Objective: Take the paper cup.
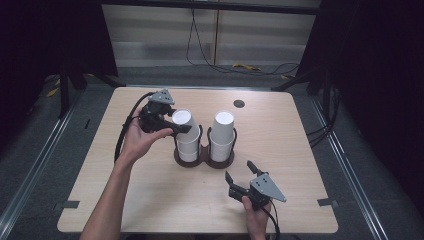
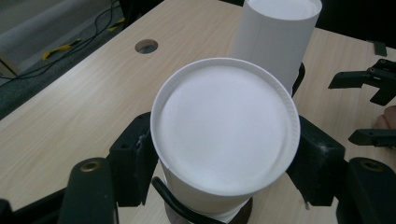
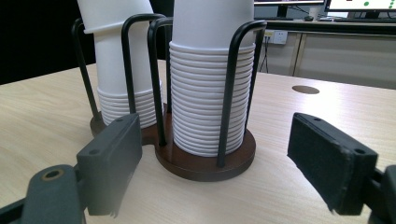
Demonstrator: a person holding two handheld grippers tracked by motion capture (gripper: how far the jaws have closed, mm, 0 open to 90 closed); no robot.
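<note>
2 stacks of inverted white paper cups sit in a twin wire-and-wood cup holder [image 1: 204, 159] at table [image 1: 150, 200] centre; the black wire loops keep each stack upright.

Left gripper [image 1: 176, 128]: reaches in from the left, jaws straddling the top cup [image 2: 224, 135] of the left stack [image 1: 187, 135]. In the left gripper view both pads sit against the cup's sides just below its upturned base, so it appears clenched on that cup. The cup looks slightly tilted off the stack, probably to peel 1 cup free. The left hand [image 1: 136, 142] wraps the handle, forearm angled up from the lower edge.

Right gripper [image 1: 240, 172]: held low, near the table's front, well apart from the holder, jaws spread wide and released, aimed at the right stack [image 3: 210, 88]. Probably standing by.
</note>
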